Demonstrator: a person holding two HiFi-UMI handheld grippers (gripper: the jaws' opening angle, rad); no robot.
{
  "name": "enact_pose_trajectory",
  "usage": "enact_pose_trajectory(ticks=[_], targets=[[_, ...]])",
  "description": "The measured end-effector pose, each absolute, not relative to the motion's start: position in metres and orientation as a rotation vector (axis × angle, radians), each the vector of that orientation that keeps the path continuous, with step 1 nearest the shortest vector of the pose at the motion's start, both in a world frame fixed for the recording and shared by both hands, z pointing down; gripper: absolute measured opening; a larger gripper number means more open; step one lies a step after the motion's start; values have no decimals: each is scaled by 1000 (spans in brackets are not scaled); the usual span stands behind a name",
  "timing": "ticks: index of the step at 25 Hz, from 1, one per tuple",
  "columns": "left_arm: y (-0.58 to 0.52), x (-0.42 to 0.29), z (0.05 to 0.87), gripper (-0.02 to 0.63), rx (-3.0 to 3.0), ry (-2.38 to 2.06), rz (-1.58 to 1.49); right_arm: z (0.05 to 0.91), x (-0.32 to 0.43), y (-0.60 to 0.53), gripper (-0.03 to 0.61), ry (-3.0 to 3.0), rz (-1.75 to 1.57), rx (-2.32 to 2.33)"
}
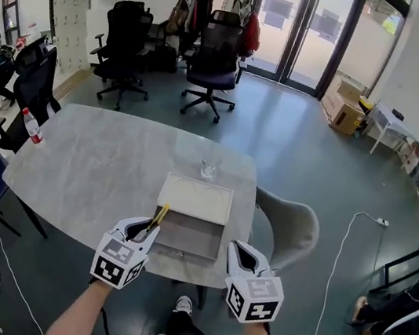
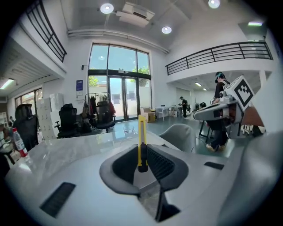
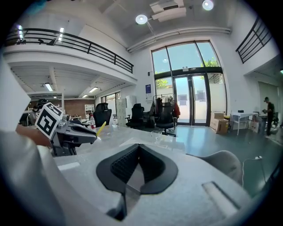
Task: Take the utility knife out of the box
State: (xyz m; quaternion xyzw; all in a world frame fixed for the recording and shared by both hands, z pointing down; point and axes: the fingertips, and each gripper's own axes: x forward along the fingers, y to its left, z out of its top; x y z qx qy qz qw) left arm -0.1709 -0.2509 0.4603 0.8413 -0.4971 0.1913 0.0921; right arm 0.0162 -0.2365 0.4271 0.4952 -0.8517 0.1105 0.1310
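A yellow utility knife [image 1: 159, 216] sticks up from my left gripper [image 1: 140, 232], which is shut on its lower end. In the left gripper view the knife [image 2: 142, 132] stands upright between the dark pads of the left gripper [image 2: 142, 152]. The shallow grey box [image 1: 191, 239] lies open on the marble table [image 1: 98, 168], just right of the knife, with its pale lid [image 1: 195, 198] folded back. My right gripper [image 1: 244, 253] hovers at the box's right front corner. Its pads meet with nothing between them, as the right gripper [image 3: 138, 150] view shows.
A small glass [image 1: 207, 170] stands behind the box lid. A bottle with a red cap [image 1: 32, 126] sits at the table's left edge. A grey shell chair [image 1: 289, 225] is at the table's right side, and black office chairs [image 1: 213, 64] stand beyond.
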Motion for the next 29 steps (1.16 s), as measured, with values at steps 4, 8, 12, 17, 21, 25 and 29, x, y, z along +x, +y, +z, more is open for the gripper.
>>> enact_pose_trajectory(ticks=[4, 8, 12, 17, 21, 25, 29], targets=[[-238, -176, 447, 61, 2478, -1532, 436, 424, 16, -227, 5, -2489, 309, 1439], [-230, -180, 442, 61, 2462, -1561, 369, 420, 17, -222, 5, -2494, 294, 1448], [-225, -179, 440, 61, 2453, -1572, 325, 420, 22, -218, 5, -2485, 279, 1459], [-224, -175, 438, 61, 2455, -1570, 323, 419, 26, -214, 5, -2482, 277, 1461], [-222, -172, 440, 61, 2453, -1565, 327, 419, 29, -213, 5, -2483, 278, 1464], [-221, -170, 442, 61, 2456, -1556, 341, 418, 29, -213, 5, -2486, 273, 1468], [-222, -170, 442, 61, 2453, -1550, 347, 417, 28, -214, 5, -2487, 274, 1465]])
